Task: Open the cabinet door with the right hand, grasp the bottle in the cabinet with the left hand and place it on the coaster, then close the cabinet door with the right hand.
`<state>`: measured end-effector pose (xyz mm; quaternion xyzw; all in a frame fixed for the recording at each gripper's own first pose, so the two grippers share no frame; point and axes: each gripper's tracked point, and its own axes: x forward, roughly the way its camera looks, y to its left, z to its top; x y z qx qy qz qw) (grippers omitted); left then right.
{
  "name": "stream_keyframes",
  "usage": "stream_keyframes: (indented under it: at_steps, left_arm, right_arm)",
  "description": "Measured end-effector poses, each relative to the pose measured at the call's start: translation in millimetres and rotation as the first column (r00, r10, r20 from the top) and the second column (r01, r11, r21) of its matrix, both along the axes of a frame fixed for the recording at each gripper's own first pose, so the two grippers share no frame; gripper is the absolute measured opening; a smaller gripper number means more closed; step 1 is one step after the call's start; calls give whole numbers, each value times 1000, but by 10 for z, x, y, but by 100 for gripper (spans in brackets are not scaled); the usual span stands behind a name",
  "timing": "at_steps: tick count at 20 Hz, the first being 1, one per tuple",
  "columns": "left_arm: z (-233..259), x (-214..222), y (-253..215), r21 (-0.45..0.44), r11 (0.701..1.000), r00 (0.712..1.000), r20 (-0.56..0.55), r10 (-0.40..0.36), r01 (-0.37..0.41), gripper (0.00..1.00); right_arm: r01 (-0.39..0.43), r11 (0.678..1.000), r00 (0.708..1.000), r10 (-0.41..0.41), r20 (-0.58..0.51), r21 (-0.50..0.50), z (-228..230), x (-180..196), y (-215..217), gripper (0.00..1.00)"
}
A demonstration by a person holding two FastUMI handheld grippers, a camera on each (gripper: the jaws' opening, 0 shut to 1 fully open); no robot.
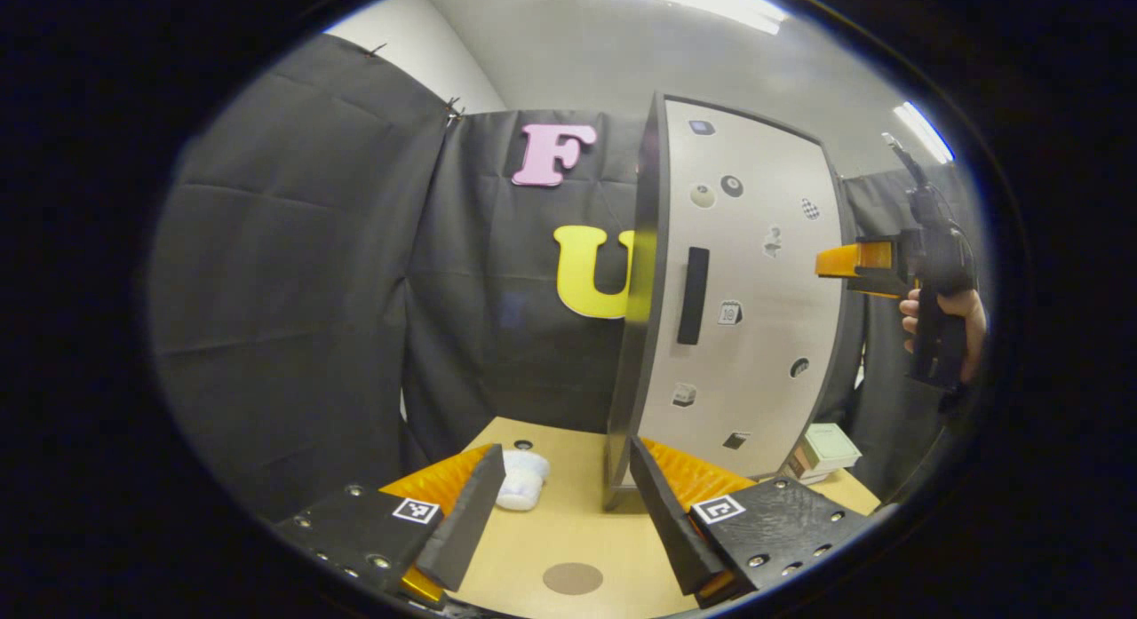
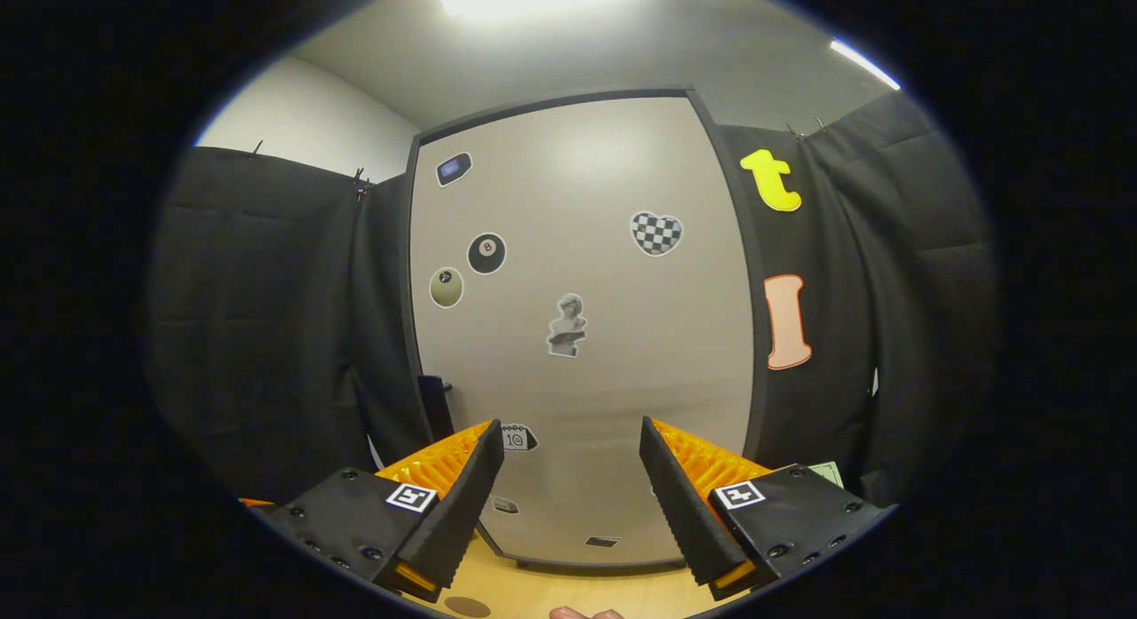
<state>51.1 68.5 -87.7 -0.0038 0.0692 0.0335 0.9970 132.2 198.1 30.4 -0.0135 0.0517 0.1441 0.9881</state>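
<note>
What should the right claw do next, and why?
Probably slide toward the dark handle. The cabinet door looks closed, and the right claw is open, facing the door but holding nothing.

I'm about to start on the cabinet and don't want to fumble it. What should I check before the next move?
1. Cabinet door shut, ready to be opened: ok.
2. Handle free, nothing on it: ok.
3. Right tool open: ok.
4. Right tool lined up on the handle: not ok. In the right gripper view the handle sits left of its fingers.
5. Left tool open and holding nothing: ok.
6. Coaster bare for the bottle: ok. Whether the bottle is inside the cabinet: cannot tell, the door hides it.
</note>
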Motion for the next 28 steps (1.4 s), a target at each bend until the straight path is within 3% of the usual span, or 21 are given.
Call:
stream_keyframes:
  at_steps: [3, 7, 10, 13, 24, 26, 27, 28]
  left_arm:
    - [-72, -27, 225, -25, 999, 999, -9, 37, -37, 86]
    - [-120, -107, 512, 19, 997, 997, -15, 76, -76, 86]
    - [-166, -130, 619, 52, 997, 998, -26, 64, -63, 89]
    - [-220, -165, 739, 19, 998, 998, -30, 55, -54, 86]
    - [-425, -152, 1222, 22, 994, 993, -54, 106, -105, 88]
    - [-463, -147, 1256, 15, 994, 992, -58, 110, -109, 87]
    - [-471, -145, 1276, 15, 994, 992, -60, 112, -111, 88]
    - [-473, -140, 1291, 20, 993, 991, -60, 116, -115, 88]
  right_arm:
    - [-36, 999, 999, 36, -2, 10, 30, 94, 327, 98]
    - [-63, 998, 998, 63, 3, 0, 34, 220, 686, 98]
    - [-76, 997, 997, 76, -11, -13, -35, 303, 945, 98]
    - [-90, 995, 996, 89, -23, -40, -134, 357, 1186, 98]
    - [-21, 996, 996, 13, -92, -89, -654, 741, 1523, 98]
    - [-21, 995, 995, 11, -97, -95, -704, 752, 1576, 91]
    - [-15, 995, 995, 6, -96, -100, -727, 771, 1595, 80]
    - [-14, 995, 995, 4, -98, -102, -744, 786, 1604, 78]
